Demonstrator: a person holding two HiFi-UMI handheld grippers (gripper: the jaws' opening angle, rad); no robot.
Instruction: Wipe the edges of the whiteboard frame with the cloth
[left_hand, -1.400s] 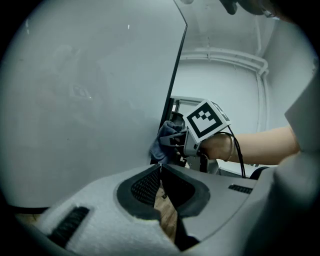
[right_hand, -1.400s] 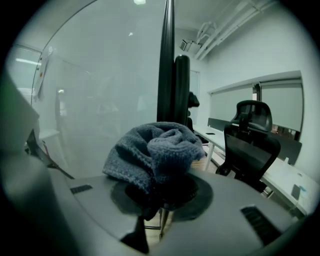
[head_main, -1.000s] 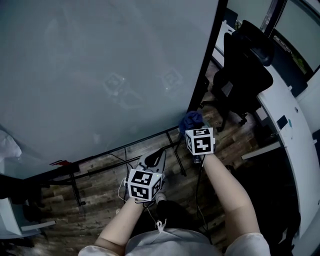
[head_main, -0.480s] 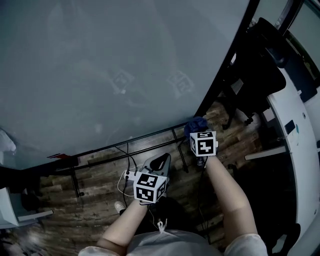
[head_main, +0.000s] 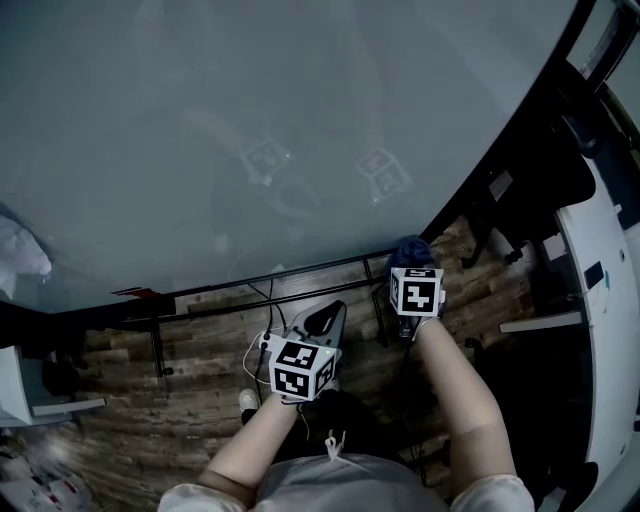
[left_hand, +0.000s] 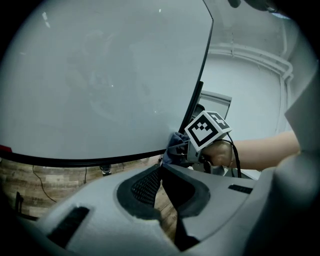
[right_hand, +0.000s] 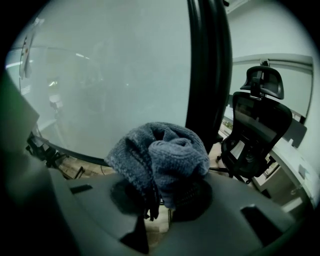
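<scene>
The whiteboard fills the upper part of the head view, with its black frame (head_main: 300, 268) along the bottom and up the right side. My right gripper (head_main: 411, 264) is shut on a bunched blue-grey cloth (head_main: 411, 249), held at the frame's lower right corner. In the right gripper view the cloth (right_hand: 160, 155) bulges over my right gripper (right_hand: 161, 194), with the black frame post (right_hand: 210, 65) just behind. My left gripper (head_main: 325, 312) hangs lower, shut and holding nothing. From my left gripper (left_hand: 161, 170) I see the cloth (left_hand: 174, 146) against the frame (left_hand: 75, 161).
A black office chair (right_hand: 260, 120) stands right of the board, beside a white desk (head_main: 610, 300). Cables (head_main: 255, 300) and the board's stand bars cross the wooden floor under the bottom edge. A white object (head_main: 20, 250) sits at the far left.
The head view has swung, so the board's right edge now sits farther right. Both grippers have shifted slightly right. The cloth stays at the frame's lower right corner.
</scene>
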